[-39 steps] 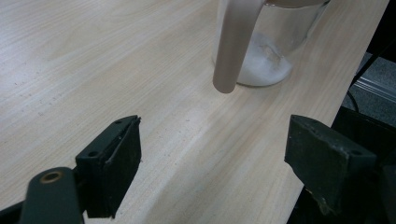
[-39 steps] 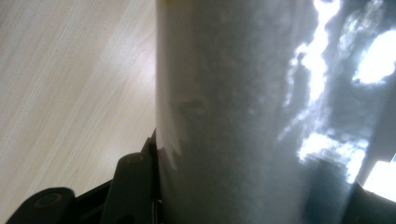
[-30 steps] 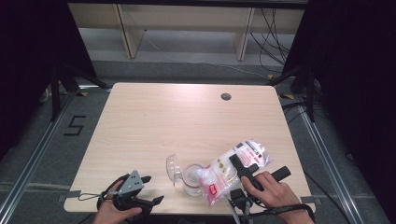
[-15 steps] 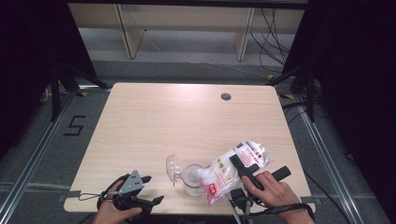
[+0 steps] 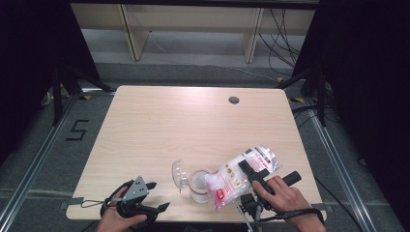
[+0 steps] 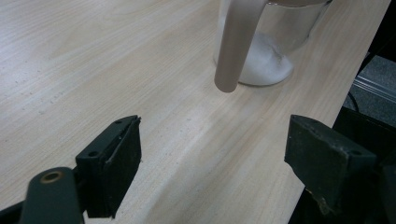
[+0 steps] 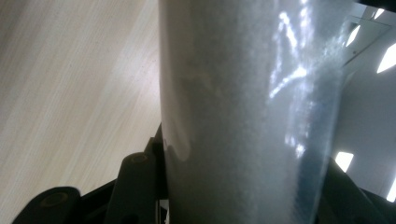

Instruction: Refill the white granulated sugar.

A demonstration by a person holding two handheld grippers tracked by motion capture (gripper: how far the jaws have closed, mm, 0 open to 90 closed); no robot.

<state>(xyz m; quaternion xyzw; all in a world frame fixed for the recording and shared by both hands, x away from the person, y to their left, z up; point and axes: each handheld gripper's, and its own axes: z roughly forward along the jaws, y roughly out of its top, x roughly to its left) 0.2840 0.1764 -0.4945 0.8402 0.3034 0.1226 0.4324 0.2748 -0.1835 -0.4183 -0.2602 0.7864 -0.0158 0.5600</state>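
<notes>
Nothing has shifted since the earlier frame: the right gripper (image 5: 251, 173) pinches the bag (image 5: 241, 175), tilted left over the jar (image 5: 198, 185) on the tabletop (image 5: 193, 125); the left gripper (image 5: 153, 197) rests spread nearby.

A light wooden table (image 5: 159, 125) carries a small dark round hole (image 5: 234, 100) near its far right corner. Beyond its far edge stands a pale shelf unit (image 5: 193, 24) with cables (image 5: 278, 34) hanging beside it. A "5" marking (image 5: 77, 130) lies on the grey floor (image 5: 48, 159) at left.
</notes>
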